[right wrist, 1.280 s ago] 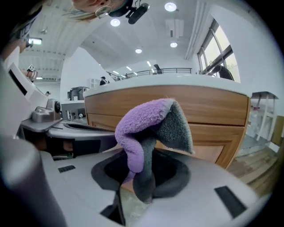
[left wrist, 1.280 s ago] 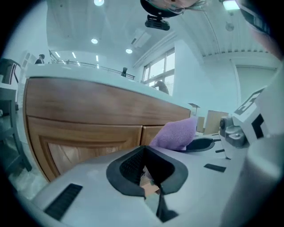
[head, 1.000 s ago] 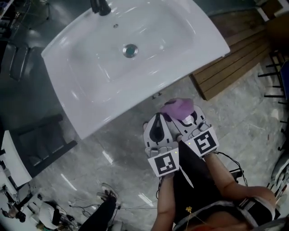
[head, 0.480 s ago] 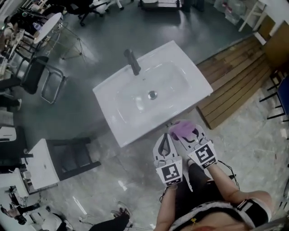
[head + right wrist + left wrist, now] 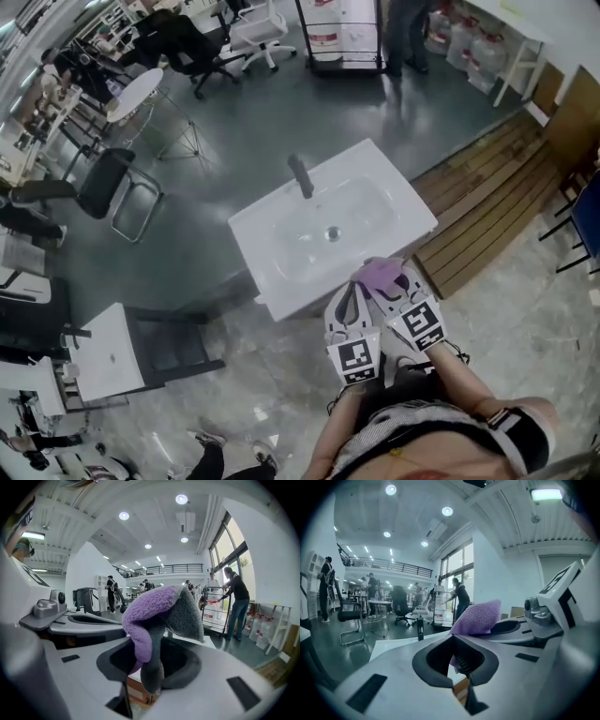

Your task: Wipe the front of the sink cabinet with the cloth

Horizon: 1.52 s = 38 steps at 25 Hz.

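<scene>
A purple and grey cloth (image 5: 157,620) is bunched up in my right gripper (image 5: 140,681), which is shut on it. In the head view the cloth (image 5: 379,274) sits just over the front edge of the white sink (image 5: 333,234), with the right gripper (image 5: 394,286) behind it. My left gripper (image 5: 349,302) hangs right beside it, shut with nothing in it. In the left gripper view the left gripper (image 5: 461,677) has its jaws together and the cloth (image 5: 477,617) shows past them. The cabinet front under the sink is hidden from above.
A black faucet (image 5: 300,175) stands at the sink's far edge. A wooden pallet (image 5: 492,192) lies to the right of the sink. Office chairs (image 5: 117,192) and a round table (image 5: 139,92) stand behind, a white cabinet (image 5: 108,352) at the left. People stand far off.
The head camera has risen and pulled back, so the sink looks much smaller and more room shows. Both grippers stay side by side at the sink's front edge, the cloth still held.
</scene>
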{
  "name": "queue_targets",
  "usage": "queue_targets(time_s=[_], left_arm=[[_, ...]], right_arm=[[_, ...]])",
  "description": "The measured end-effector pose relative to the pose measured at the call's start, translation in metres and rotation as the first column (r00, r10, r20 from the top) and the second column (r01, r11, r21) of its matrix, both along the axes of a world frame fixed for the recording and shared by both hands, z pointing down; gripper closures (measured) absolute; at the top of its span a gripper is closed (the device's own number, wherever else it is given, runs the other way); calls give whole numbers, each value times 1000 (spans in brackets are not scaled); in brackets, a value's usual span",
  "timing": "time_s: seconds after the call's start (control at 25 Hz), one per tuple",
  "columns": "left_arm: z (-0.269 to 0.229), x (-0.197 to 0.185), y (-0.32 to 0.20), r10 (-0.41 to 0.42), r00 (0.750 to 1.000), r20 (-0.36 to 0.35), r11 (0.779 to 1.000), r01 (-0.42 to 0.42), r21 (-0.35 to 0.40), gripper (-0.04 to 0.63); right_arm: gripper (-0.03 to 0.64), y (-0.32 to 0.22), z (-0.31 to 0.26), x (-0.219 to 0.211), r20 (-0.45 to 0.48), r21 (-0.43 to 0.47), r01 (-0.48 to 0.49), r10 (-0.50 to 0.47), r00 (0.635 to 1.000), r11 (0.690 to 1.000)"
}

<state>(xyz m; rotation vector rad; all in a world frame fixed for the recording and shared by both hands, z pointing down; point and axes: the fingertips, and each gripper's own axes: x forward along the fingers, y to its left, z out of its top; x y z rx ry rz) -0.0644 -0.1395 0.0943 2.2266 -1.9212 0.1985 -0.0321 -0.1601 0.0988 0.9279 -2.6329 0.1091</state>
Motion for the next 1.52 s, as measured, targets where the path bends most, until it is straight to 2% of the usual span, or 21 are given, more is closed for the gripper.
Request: queue_targets(time_s=[0.16,0.36,0.6,0.92,1.12,1.52], left_arm=[[-19,-11,3,21,1000,4,1000,-21,15,595],[-40,-19,7,54,998,19,997,-54,47,595],[-60,-20,16,38,999,15,996,-39,83,595],[-75,-18,12,-61,997,42,992,56,113,595],[-91,2,8,-133,990,52,983,125,133,595],[-109,48,9,-197,979,51,970,186,159,595]], right_arm=[[439,2,-20,-6,4,28,-18,17,1000,999],[439,7,-45,-9,50,59,-57,54,997,997],[439,11,-64,-10,66,93,-49,43,997,994],[439,6,-83,-6,89,125,37,-49,995,991],[439,0,-99,15,93,145,81,-96,991,986],[439,-4,-115,67,77,179,147,-163,984,973]])
